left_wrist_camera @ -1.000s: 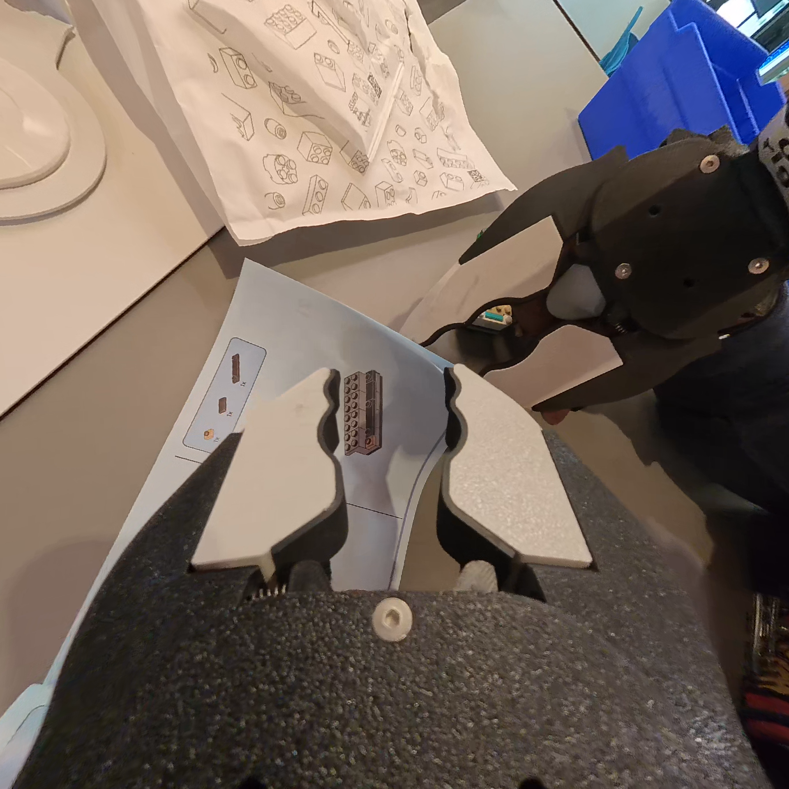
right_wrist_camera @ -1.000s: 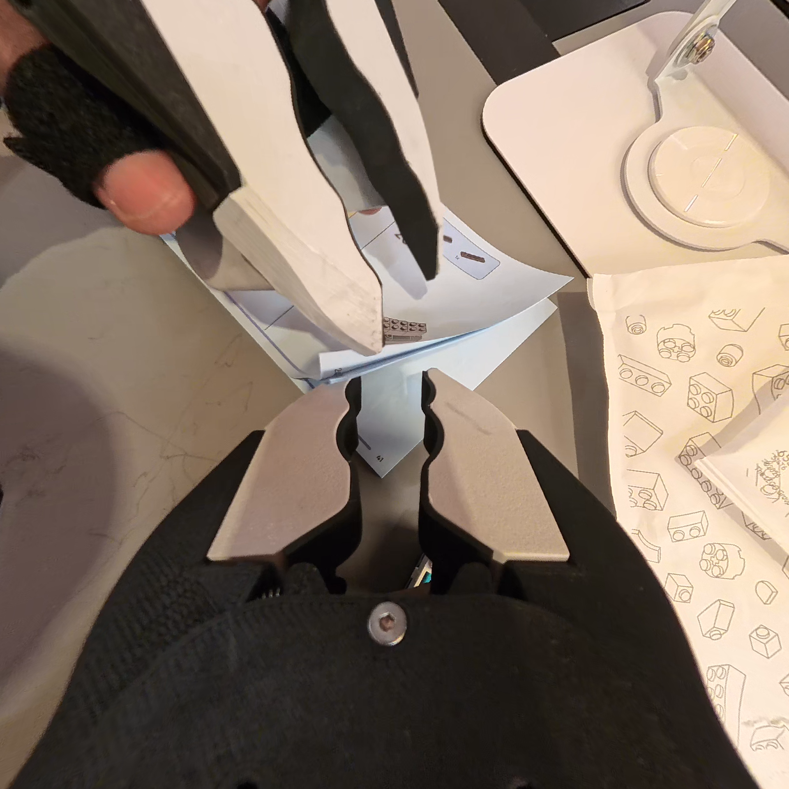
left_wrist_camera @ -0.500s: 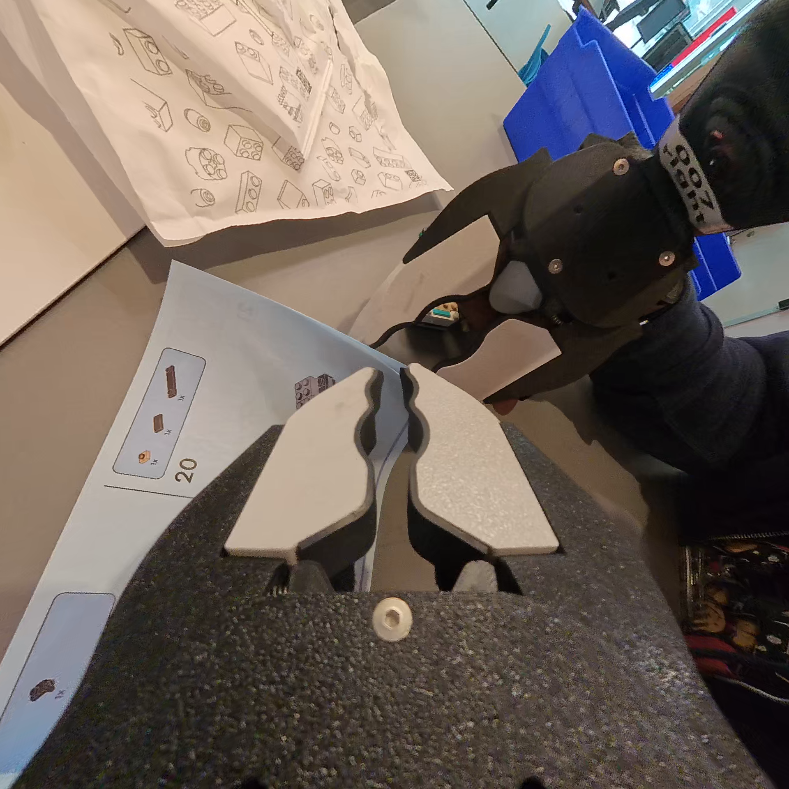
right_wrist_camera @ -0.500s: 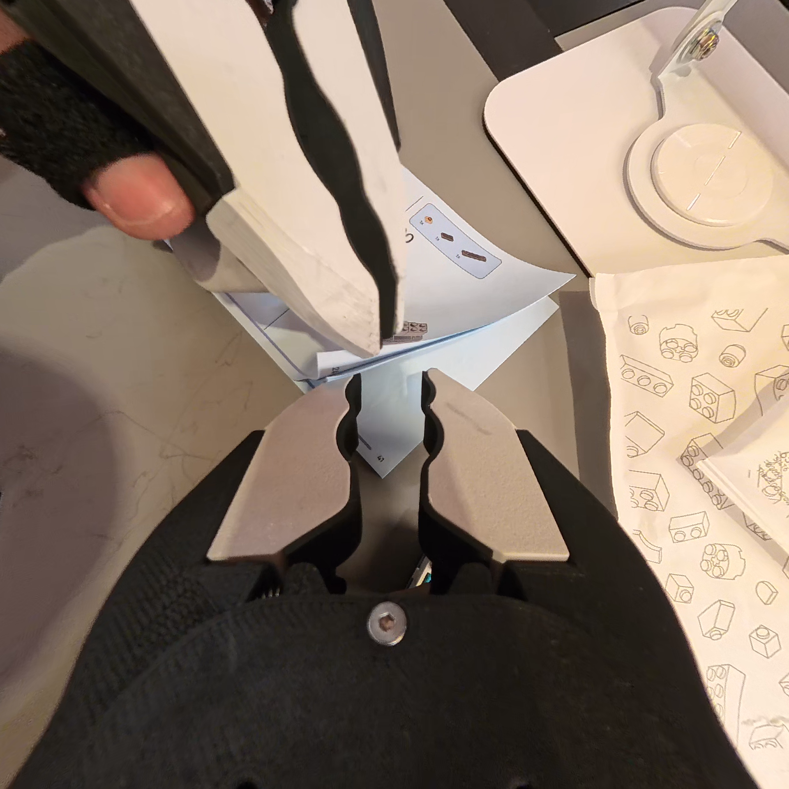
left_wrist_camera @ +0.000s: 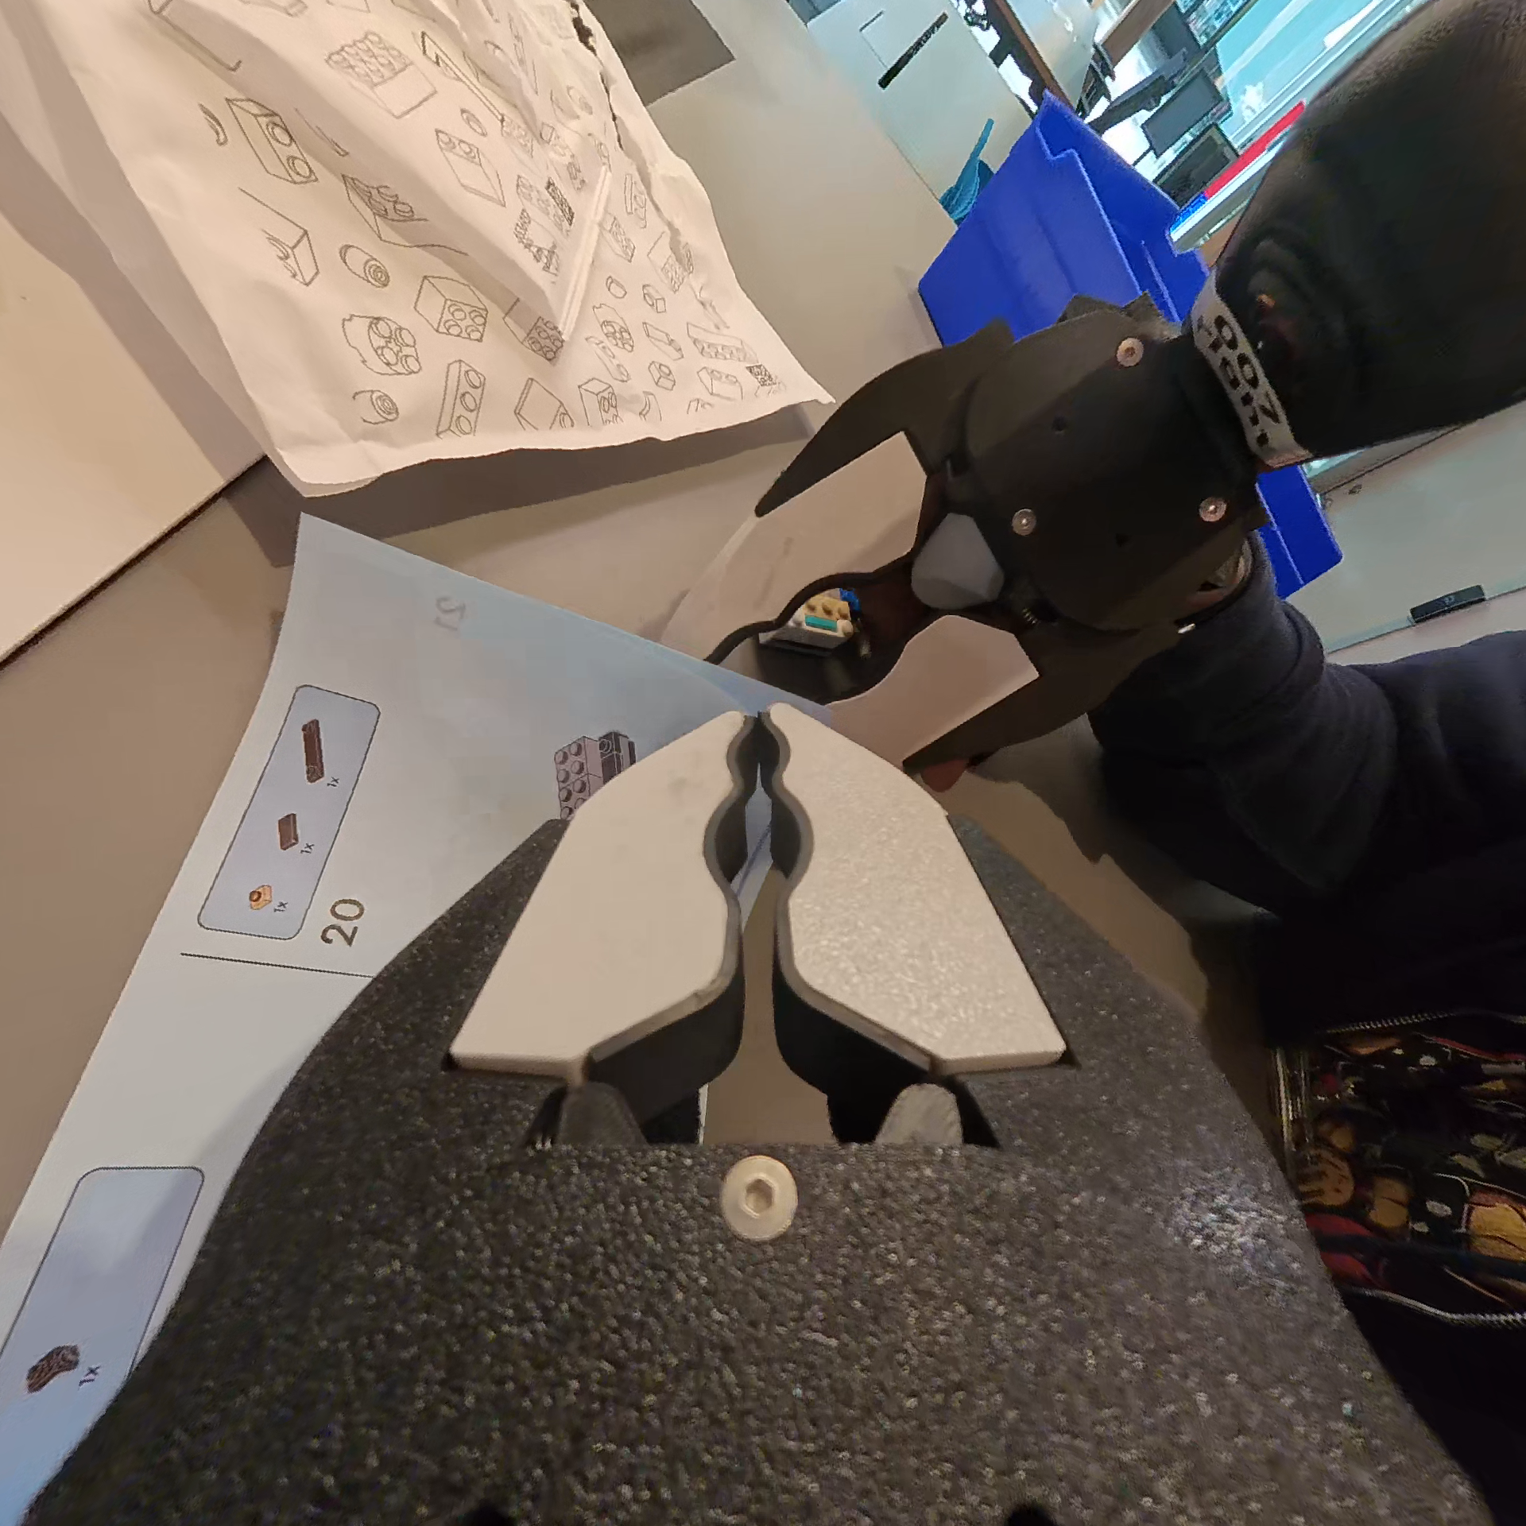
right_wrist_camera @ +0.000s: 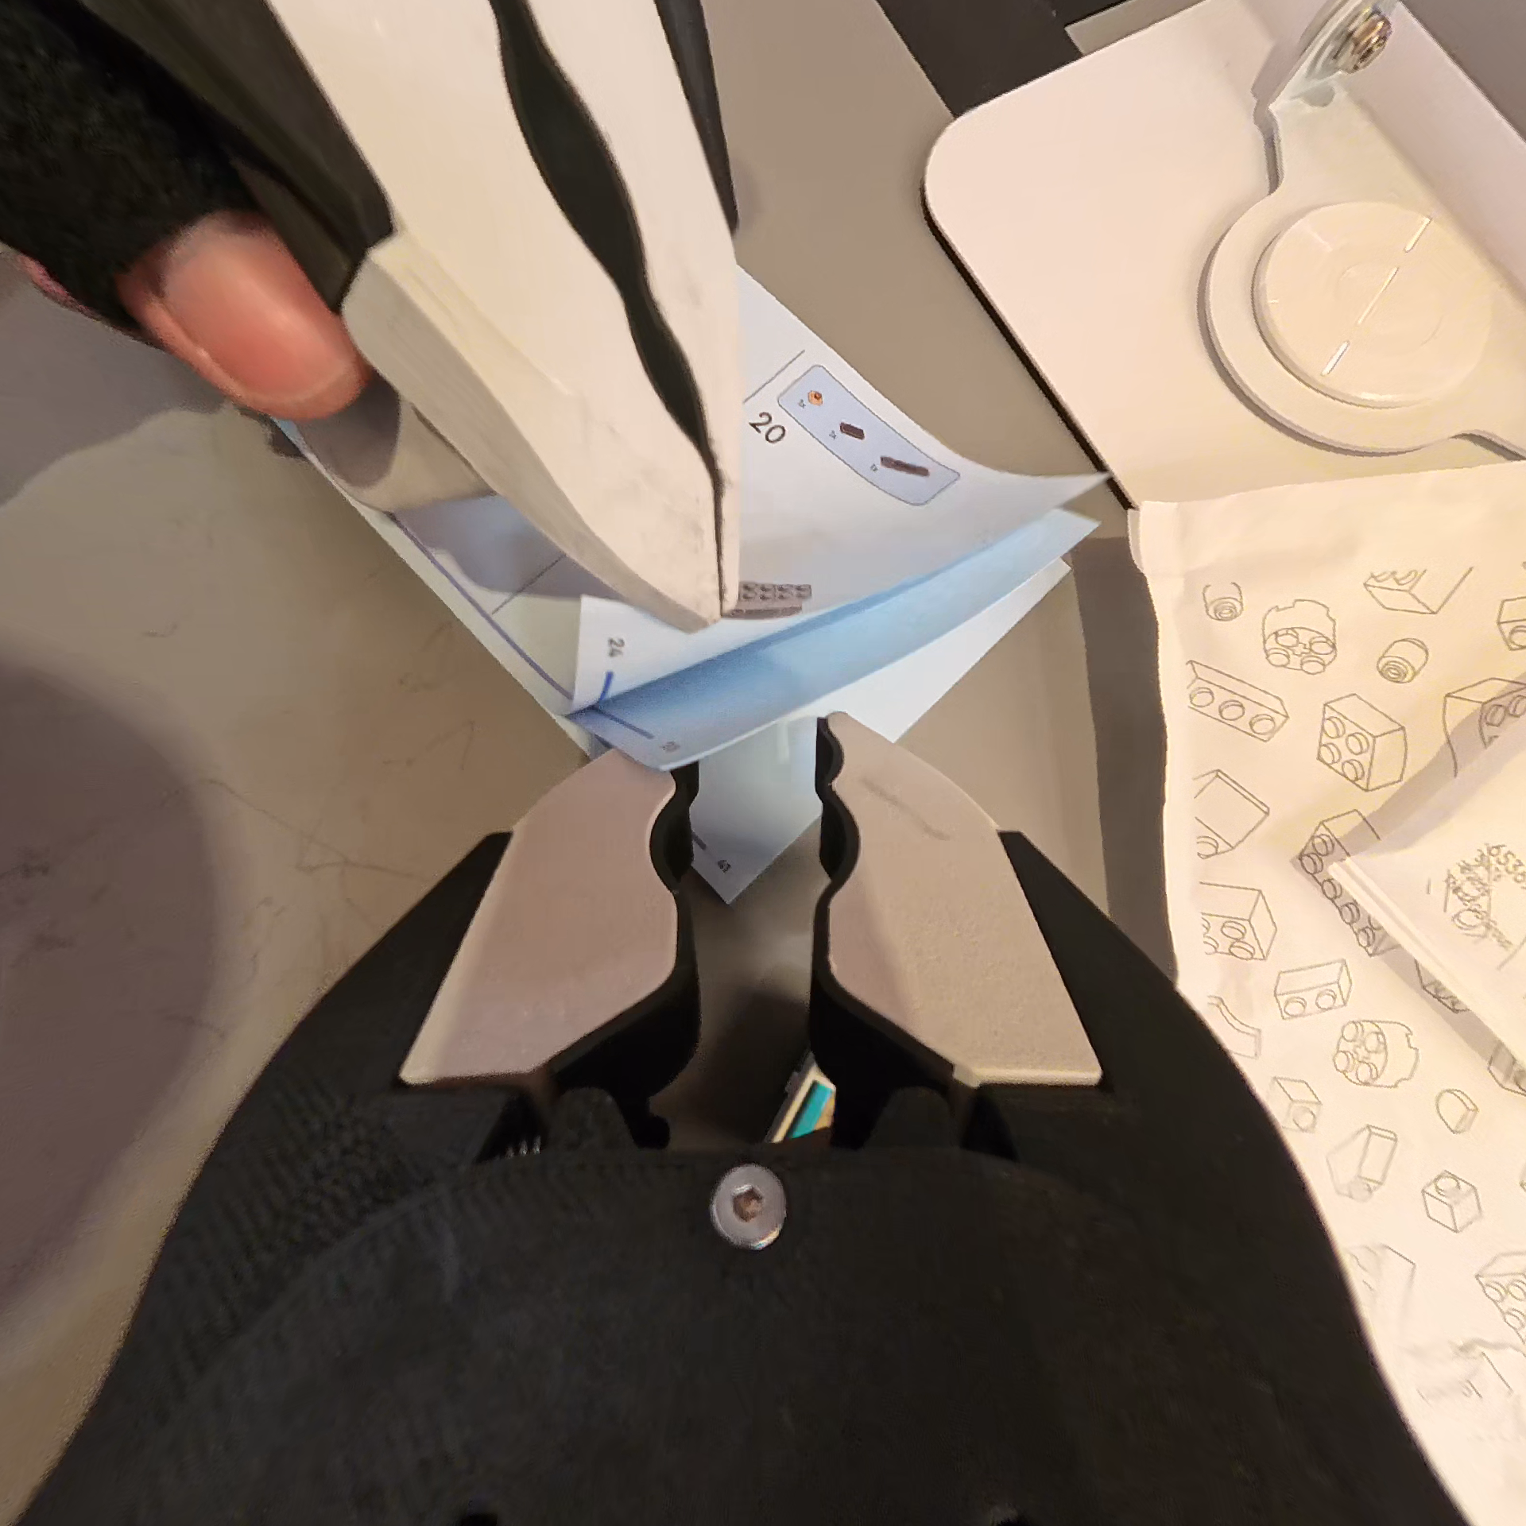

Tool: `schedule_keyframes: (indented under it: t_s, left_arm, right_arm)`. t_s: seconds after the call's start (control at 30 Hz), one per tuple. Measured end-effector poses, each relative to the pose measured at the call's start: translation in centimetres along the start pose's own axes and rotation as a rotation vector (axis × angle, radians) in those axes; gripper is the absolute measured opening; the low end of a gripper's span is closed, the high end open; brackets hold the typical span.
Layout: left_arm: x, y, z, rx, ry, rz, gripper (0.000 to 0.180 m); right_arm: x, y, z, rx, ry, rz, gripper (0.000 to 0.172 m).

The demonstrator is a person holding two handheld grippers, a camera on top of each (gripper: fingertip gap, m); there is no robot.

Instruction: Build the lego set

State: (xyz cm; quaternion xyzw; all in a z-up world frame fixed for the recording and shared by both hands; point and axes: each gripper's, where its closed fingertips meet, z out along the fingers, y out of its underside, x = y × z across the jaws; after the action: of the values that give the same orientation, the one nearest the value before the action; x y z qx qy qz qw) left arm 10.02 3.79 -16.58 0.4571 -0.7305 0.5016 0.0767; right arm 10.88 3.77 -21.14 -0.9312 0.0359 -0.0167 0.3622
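A light-blue instruction booklet (left_wrist_camera: 429, 710) lies open on the grey table. My left gripper (left_wrist_camera: 758, 728) is shut on the edge of its top page, and that page curves upward. The right wrist view shows the same pinch from above, with the left gripper (right_wrist_camera: 717, 607) on the lifted page (right_wrist_camera: 834, 512) and a person's thumb beside it. My right gripper (right_wrist_camera: 751, 747) hovers just in front of the booklet's near corner (right_wrist_camera: 743, 834). It is shut on a small brick build (left_wrist_camera: 819, 621) of white, teal and tan, which sits deep between its fingers. A teal bit of it also shows in the right wrist view (right_wrist_camera: 808, 1111).
A white paper bag printed with brick drawings (right_wrist_camera: 1321, 826) lies right of the booklet and also shows in the left wrist view (left_wrist_camera: 429, 248). A white stand base with a round disc (right_wrist_camera: 1362, 289) sits behind it. A blue bin (left_wrist_camera: 1073, 248) stands farther off. A dark sleeve (left_wrist_camera: 1321, 784) reaches in. Some 5 cm of space lies between my two pairs of fingers.
My left gripper's jaws closed from wide open onto the page edge, and the page now bows upward. My right gripper has stayed put with its jaws unchanged.
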Motion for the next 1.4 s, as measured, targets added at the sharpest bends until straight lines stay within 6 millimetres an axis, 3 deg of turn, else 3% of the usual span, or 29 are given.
schedule_keyframes:
  t_s: [0.2,0.3,0.4,0.53,0.67,0.87,1.03,1.27,1.4]
  left_arm:
    - [-0.1,-0.1,-0.2,-0.001,-0.018,0.001,0.000]
    - [-0.1,-0.2,-0.3,0.005,-0.025,0.000,0.000]
    - [-0.1,-0.4,-0.4,0.006,-0.044,0.004,0.000]
    - [0.0,-0.7,-0.8,0.014,-0.062,0.013,0.000]
    - [0.1,-1.1,-1.5,0.028,-0.089,0.024,0.000]
    - [0.0,-1.7,-3.2,0.056,-0.145,0.034,0.000]
    - [-0.3,-2.0,-4.7,0.109,-0.203,0.017,0.000]
    - [0.1,-2.0,-4.6,0.209,-0.229,-0.030,0.001]
    - [0.8,-1.9,-4.9,0.274,-0.255,0.009,0.031]
  right_arm:
    - [3.1,1.5,-1.3,-0.085,0.133,0.105,0.027]
    - [4.5,0.7,-2.6,-0.033,0.193,0.165,0.026]
    - [3.2,-0.7,-2.5,0.048,0.110,0.179,0.026]
    - [1.7,-0.2,-0.5,-0.002,0.073,0.146,0.027]
    - [0.1,-1.0,0.7,0.025,0.000,0.196,0.027]
    - [-0.8,-1.9,0.0,0.075,-0.026,0.308,0.042]
    - [-4.5,-3.4,-0.5,0.284,-0.070,0.429,0.062]
    - [-5.2,-5.1,0.4,0.420,0.017,0.518,0.056]
    - [-4.4,-4.4,0.4,0.447,0.015,0.643,0.037]
